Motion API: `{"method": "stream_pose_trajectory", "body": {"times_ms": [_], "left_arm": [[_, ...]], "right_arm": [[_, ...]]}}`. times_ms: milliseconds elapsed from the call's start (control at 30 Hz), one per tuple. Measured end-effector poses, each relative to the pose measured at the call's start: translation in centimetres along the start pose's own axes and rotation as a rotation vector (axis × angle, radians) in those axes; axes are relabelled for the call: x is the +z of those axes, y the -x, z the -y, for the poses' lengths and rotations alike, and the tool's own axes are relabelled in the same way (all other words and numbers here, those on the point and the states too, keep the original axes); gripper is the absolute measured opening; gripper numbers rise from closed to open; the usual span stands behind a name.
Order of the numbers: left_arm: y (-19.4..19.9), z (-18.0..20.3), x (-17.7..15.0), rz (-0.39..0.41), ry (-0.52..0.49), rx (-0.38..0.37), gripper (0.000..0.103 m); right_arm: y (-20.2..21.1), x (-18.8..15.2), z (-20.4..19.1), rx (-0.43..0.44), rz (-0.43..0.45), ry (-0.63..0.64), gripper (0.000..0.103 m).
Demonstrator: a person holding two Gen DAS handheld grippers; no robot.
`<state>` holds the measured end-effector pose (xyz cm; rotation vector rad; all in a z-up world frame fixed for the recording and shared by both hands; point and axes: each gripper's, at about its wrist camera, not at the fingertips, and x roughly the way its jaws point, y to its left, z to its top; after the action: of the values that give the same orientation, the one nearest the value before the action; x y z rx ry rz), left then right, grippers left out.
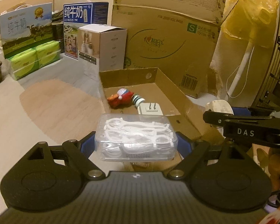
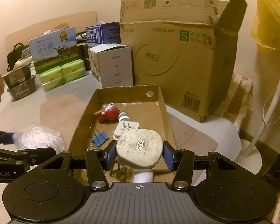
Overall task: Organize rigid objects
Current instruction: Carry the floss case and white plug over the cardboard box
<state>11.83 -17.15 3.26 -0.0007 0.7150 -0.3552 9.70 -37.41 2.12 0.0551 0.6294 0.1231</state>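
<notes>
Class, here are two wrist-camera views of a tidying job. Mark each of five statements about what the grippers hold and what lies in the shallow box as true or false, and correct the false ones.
1. The left gripper holds a clear plastic case of white floss picks. True.
2. The right gripper is empty. False: its jaws are shut on a grey-white fused plug.
3. A red toy figure lies in the shallow brown cardboard tray. True.
4. The blue binder clip lies on the floor outside the tray. False: it is inside the tray.
5. A white two-pin charger lies in the tray. True.
</notes>
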Motion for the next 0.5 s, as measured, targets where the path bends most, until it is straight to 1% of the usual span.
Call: {"method": "stream_pose_trajectory", "body": {"times_ms": [233, 500], "left_arm": [[-2.8, 0.0, 2.1, -0.003, -0.012, 0.006, 0.086], [-6.4, -0.1, 3.9, -0.012, -0.035, 0.024, 0.086]], "right_arm": [[-2.9, 2.0, 1.1, 0.017, -0.009, 0.019, 0.052], [-6.3, 3.9, 2.6, 0.031, -0.017, 0.013, 0.052]]}}
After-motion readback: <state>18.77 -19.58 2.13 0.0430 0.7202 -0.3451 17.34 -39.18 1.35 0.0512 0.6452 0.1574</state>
